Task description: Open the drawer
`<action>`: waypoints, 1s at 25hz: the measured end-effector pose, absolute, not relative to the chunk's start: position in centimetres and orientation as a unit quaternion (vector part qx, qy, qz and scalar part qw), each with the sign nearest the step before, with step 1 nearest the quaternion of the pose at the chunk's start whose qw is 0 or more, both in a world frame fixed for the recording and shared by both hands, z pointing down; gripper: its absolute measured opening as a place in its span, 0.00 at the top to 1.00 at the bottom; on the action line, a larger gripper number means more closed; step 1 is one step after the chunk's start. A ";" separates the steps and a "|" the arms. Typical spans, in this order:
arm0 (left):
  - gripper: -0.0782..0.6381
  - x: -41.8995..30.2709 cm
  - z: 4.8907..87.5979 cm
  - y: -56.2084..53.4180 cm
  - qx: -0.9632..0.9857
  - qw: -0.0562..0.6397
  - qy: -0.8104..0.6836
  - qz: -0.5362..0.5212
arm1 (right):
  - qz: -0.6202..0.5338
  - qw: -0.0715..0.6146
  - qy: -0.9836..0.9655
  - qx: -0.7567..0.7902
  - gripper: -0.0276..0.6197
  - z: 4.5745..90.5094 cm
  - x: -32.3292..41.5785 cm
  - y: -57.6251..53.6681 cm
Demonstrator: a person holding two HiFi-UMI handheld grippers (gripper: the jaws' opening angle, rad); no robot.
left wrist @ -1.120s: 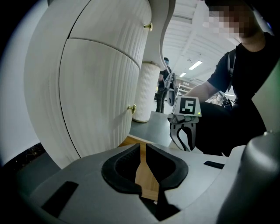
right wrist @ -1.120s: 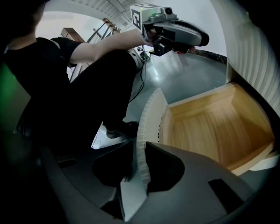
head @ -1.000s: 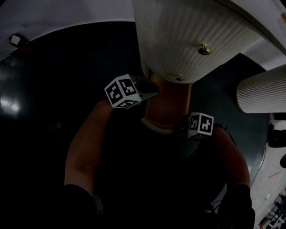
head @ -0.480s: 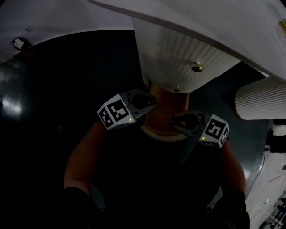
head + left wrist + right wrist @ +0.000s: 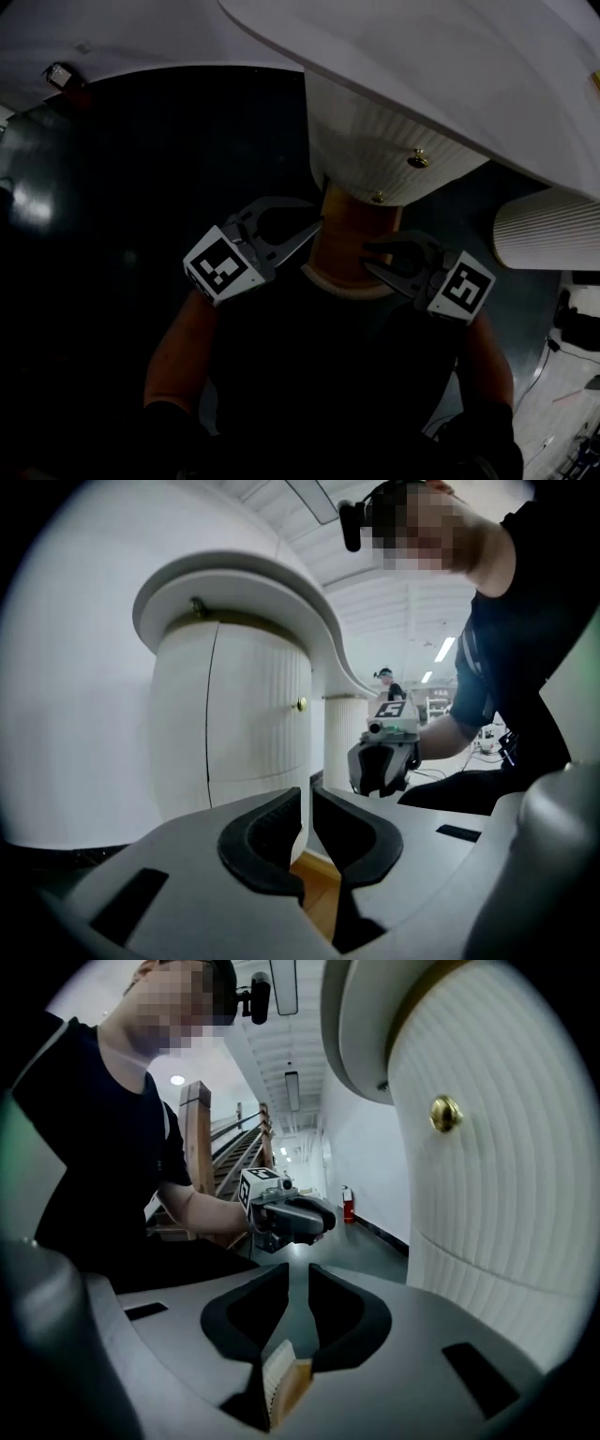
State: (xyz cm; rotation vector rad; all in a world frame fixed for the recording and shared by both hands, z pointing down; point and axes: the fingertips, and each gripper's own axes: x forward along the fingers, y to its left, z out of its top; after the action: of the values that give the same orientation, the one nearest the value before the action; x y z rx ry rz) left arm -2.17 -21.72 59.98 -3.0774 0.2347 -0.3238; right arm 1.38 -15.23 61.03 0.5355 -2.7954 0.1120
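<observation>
The drawer (image 5: pixel 354 246) is the lowest part of the ribbed white cabinet (image 5: pixel 375 122) and it already stands pulled out toward the person. Its wooden inside shows behind the curved ribbed front (image 5: pixel 342 278). Above it the ribbed panels are closed, each with a small brass knob (image 5: pixel 378 197), under the white counter (image 5: pixel 450 66).

The left gripper (image 5: pixel 302 221) and the right gripper (image 5: pixel 367 256) hang over the open drawer, one at each side, and point toward each other. The left jaws keep only a thin gap and hold nothing. The right jaws have just been closing and are also empty.

If a knob is the next target, it lies above and beyond both jaws. I judge the right gripper is nearer, because the knob looks bigger in its own view.
</observation>
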 end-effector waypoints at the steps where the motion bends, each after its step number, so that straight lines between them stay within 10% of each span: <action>1: 0.82 -2.5 58.5 -21.6 -0.992 0.028 0.081 -0.094 | 0.030 0.142 -0.972 0.183 0.86 60.1 1.0 -15.2; 25: 0.87 -3.9 17.5 -6.5 -0.984 -0.113 0.132 -0.039 | 0.091 0.035 -0.954 0.285 0.88 18.4 -1.3 -3.2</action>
State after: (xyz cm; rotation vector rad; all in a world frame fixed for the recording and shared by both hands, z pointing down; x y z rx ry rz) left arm -3.88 -6.54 17.48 -3.3353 0.4474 -0.1318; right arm -1.32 -3.19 18.41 0.8759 -2.9298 0.2793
